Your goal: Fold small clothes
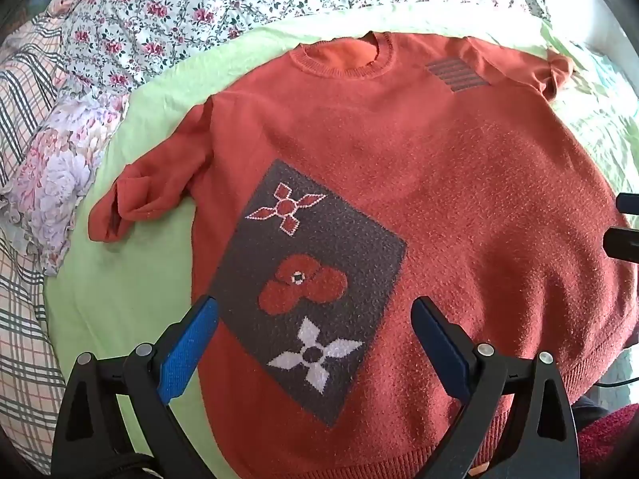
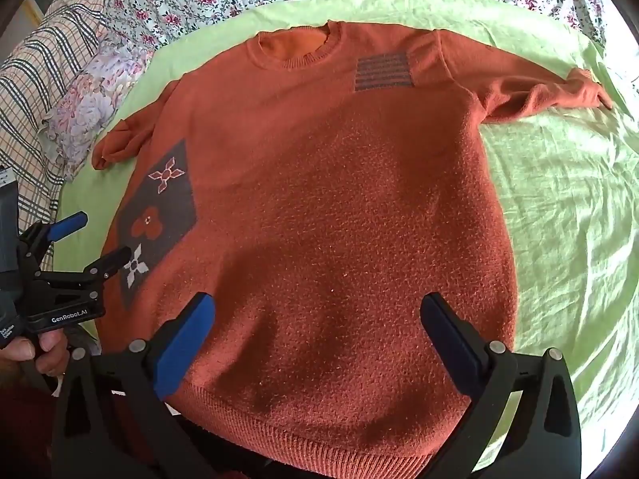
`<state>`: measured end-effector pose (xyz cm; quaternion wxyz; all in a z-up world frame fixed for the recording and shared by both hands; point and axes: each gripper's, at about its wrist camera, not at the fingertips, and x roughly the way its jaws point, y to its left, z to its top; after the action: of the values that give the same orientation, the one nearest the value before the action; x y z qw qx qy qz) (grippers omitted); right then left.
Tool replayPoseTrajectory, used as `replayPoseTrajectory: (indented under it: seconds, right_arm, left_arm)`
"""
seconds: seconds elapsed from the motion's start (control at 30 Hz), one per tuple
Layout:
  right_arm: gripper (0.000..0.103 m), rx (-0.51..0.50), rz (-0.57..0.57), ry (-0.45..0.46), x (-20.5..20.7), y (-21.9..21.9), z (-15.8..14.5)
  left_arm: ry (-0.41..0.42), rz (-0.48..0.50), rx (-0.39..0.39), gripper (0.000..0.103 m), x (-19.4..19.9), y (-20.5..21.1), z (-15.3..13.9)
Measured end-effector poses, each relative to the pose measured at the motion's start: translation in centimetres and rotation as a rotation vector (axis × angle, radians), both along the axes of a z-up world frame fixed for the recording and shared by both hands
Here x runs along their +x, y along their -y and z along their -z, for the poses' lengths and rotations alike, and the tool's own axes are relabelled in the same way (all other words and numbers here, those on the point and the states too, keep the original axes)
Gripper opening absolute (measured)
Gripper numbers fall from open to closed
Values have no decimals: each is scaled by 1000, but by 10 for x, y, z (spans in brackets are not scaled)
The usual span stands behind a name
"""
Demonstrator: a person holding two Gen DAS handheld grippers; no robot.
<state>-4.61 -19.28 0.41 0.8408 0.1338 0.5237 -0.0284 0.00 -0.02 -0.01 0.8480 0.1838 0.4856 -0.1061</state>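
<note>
An orange-red knit sweater (image 1: pixel 439 183) lies flat, front up, on a light green sheet (image 1: pixel 131 299), collar away from me. It has a dark grey flower panel (image 1: pixel 307 279) and a striped patch (image 1: pixel 457 73). Its left sleeve (image 1: pixel 139 195) is bunched; its right sleeve (image 2: pixel 531 88) stretches out sideways. My left gripper (image 1: pixel 313 315) is open and empty above the flower panel, near the sweater's lower left. My right gripper (image 2: pixel 317 311) is open and empty above the sweater (image 2: pixel 339 207) near its hem (image 2: pixel 319 431). The left gripper (image 2: pixel 104 235) also shows in the right wrist view.
A floral quilt (image 1: pixel 167 12) lies beyond the green sheet (image 2: pixel 567 207). A plaid cloth (image 1: pixel 24 92) and a pale flower-print pillow (image 1: pixel 60 167) lie at the left. Part of the right gripper's body (image 1: pixel 625 231) shows at the right edge.
</note>
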Motion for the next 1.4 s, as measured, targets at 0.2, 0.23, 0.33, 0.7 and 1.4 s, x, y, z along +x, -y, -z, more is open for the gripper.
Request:
replayPoseTrajectory:
  seconds: [0.2, 0.23, 0.33, 0.7, 1.4]
  right_arm:
    - [102, 0, -2, -2, 2, 1, -1]
    - [102, 0, -2, 0, 2, 1, 0]
    - [102, -2, -5, 0, -1, -2, -1]
    - [102, -4, -13, 4, 5, -4, 2]
    - [102, -14, 37, 20, 9, 19, -7]
  left_arm:
    - [1, -4, -1, 97, 0, 3, 2]
    - [1, -5, -2, 97, 0, 3, 3]
    - [0, -6, -5, 97, 0, 9, 6]
    - [3, -3, -7, 97, 2, 0, 3]
    - [-28, -13, -31, 97, 23, 6, 8]
